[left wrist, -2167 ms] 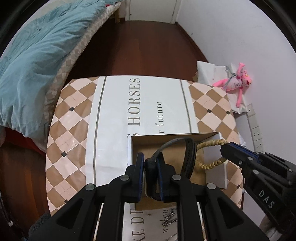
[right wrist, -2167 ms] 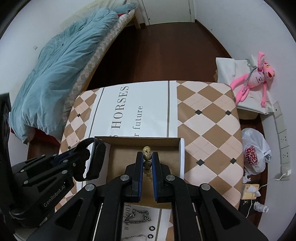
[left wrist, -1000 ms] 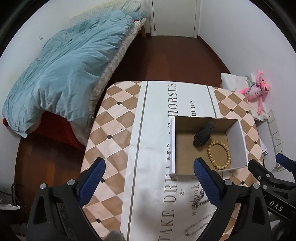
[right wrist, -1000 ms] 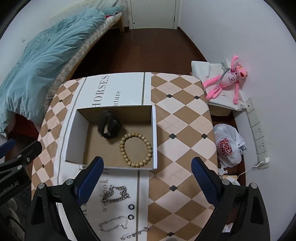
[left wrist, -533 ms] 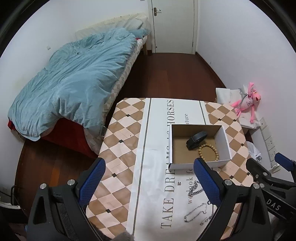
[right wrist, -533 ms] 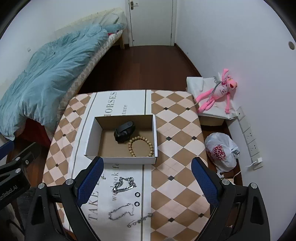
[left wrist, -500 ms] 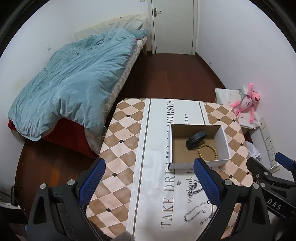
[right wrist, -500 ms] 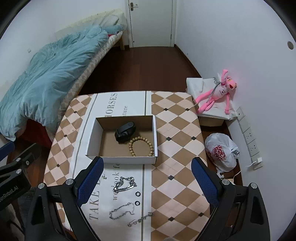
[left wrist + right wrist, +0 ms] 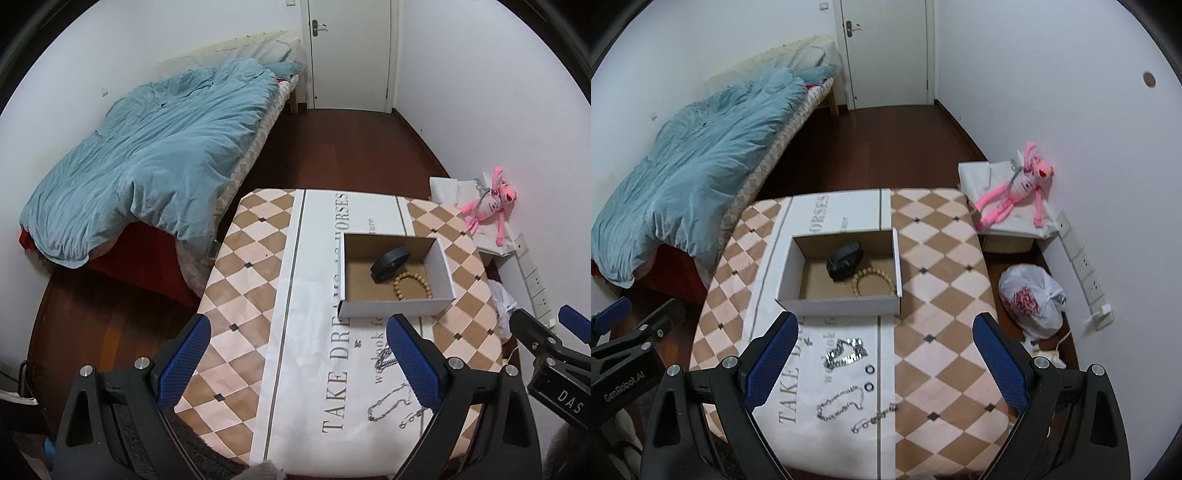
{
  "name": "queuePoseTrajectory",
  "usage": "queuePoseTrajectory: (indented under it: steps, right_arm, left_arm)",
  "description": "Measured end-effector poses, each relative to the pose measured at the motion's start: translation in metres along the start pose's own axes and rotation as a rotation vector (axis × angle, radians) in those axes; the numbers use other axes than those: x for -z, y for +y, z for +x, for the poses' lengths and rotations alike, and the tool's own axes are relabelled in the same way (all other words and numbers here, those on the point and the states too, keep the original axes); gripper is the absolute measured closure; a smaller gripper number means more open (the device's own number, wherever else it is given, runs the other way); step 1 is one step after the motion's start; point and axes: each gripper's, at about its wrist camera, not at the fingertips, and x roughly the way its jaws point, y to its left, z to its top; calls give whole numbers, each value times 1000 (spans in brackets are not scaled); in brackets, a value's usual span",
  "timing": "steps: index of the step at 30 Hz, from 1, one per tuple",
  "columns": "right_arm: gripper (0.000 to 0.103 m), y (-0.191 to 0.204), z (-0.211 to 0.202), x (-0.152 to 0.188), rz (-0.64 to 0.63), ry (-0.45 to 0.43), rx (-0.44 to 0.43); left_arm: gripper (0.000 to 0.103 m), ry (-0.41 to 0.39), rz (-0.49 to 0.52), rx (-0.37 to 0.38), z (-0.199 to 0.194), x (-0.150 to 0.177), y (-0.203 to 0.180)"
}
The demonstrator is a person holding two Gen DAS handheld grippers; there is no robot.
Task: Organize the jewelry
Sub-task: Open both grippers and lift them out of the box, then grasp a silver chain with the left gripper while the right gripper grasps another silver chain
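- Both grippers have pulled well back and up from the open white cardboard box with a brown inside (image 9: 837,297); a couple of seconds ago each was clamped on a piece inside it, and the table now looks smaller than it did half a second ago.
- The left gripper (image 9: 295,354) and the right gripper (image 9: 882,350) both have their blue-padded fingers spread wide, with nothing between them.
- The black band bracelet (image 9: 844,261) and the tan wooden bead bracelet (image 9: 874,281) now lie in the box, touching each other near its right wall, so two pieces appear to be sorted.
- On the white printed runner (image 9: 798,373) in front of the box, the unsorted pieces remain: a bunched chunky silver chain (image 9: 846,355), two small dark rings (image 9: 868,377), a thin looped silver chain (image 9: 839,403) and a short silver chain (image 9: 874,414).
- The chains look limp and flat, and would likely need a low pinch.
- The next pick is probably the chunky chain, nearest the box.
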Motion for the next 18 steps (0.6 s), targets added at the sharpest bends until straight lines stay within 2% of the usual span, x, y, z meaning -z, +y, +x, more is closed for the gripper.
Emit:
queuePoseTrajectory:
  steps: [8,10,12,13,18]
  right_arm:
    - [7,-32,80,68,110,221,-9]
    - [11,-42,101,87,147,270,-21]
    - [21,-47,121,104,173,314,-43]
    - [23,-48,130,112,184,331,-50]
    - [40,-40,156,133,175,343,-70]
  left_arm:
    - [6,80,20,-51,46,44,-4]
    - [6,117,29,-56,61,57,-7]
    - [6,156,43,-62,75,69,-11]
    - [6,171,52,-67,81,74,-13]
    - [6,237,98,-91,103,94,-22]
